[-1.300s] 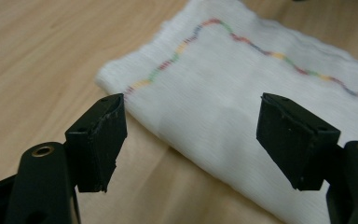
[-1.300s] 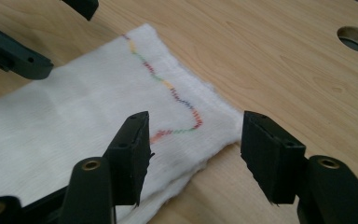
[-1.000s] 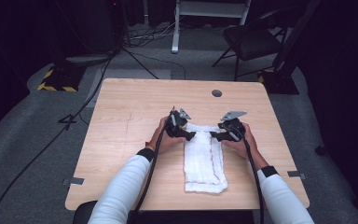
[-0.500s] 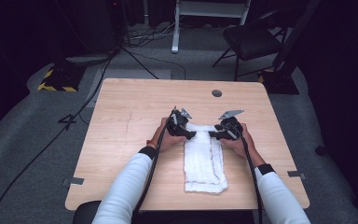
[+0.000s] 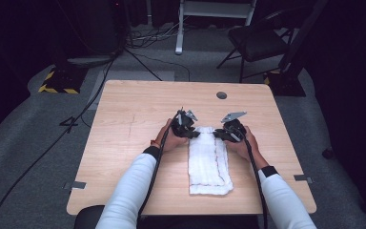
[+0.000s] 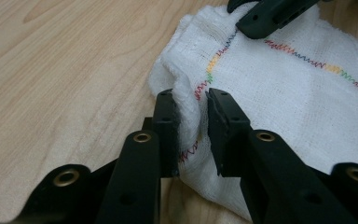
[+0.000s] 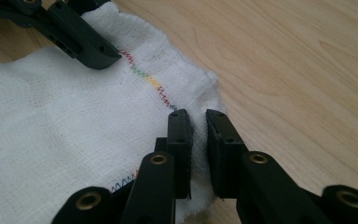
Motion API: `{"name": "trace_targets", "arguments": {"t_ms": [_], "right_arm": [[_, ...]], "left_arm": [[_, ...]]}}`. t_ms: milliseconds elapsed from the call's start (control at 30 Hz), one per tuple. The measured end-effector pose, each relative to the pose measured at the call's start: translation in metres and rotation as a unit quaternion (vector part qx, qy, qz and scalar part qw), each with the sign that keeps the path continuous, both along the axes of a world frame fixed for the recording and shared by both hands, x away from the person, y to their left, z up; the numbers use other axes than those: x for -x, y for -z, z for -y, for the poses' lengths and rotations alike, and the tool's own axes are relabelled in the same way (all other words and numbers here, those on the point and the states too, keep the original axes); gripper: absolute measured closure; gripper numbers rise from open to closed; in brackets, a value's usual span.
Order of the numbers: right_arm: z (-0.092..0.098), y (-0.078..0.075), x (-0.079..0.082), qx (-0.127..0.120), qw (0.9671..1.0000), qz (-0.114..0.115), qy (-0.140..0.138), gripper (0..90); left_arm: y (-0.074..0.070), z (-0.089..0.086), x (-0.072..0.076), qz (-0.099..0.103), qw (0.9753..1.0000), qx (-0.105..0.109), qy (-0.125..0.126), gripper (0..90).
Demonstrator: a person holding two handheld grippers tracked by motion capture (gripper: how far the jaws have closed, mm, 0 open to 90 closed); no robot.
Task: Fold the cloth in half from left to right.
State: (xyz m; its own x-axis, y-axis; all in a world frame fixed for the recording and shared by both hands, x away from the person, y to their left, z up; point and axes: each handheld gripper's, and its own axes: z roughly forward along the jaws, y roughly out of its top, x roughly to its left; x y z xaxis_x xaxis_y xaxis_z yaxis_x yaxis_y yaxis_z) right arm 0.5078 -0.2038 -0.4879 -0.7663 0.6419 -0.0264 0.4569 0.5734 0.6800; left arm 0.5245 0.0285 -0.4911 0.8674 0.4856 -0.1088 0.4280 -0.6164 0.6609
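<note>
- Hand-held gripper pair at work on a pale wooden tabletop, seen from above, with white-sleeved forearms coming in from the near edge.
- Folded white cloth lies lengthwise right of the tabletop's middle, its far end between both hands; multicoloured zigzag stitching runs along its hem.
- Left hand-held gripper pinches a raised fold at the cloth's far left corner.
- Right hand-held gripper pinches the cloth's far right corner, jaws nearly closed on the fabric.
</note>
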Motion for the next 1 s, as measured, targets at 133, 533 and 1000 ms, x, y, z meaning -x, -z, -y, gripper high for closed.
{"name": "trace_targets", "arguments": {"t_ms": [133, 533, 1000], "right_arm": [[-0.003, 0.0, -0.003, 0.007, 0.9998, 0.013, 0.01, 82.2], [-0.002, -0.004, -0.012, 0.001, 0.9985, 0.041, 0.035, 83.2], [-0.007, -0.015, -0.025, -0.001, 0.9968, 0.067, 0.042, 83.5]], "left_arm": [[-0.001, 0.001, -0.003, 0.006, 0.9999, -0.005, -0.011, 77.2], [-0.005, 0.012, -0.012, 0.043, 0.9978, -0.033, -0.039, 79.9], [-0.015, 0.009, -0.028, 0.055, 0.9957, -0.024, -0.07, 80.3]]}}
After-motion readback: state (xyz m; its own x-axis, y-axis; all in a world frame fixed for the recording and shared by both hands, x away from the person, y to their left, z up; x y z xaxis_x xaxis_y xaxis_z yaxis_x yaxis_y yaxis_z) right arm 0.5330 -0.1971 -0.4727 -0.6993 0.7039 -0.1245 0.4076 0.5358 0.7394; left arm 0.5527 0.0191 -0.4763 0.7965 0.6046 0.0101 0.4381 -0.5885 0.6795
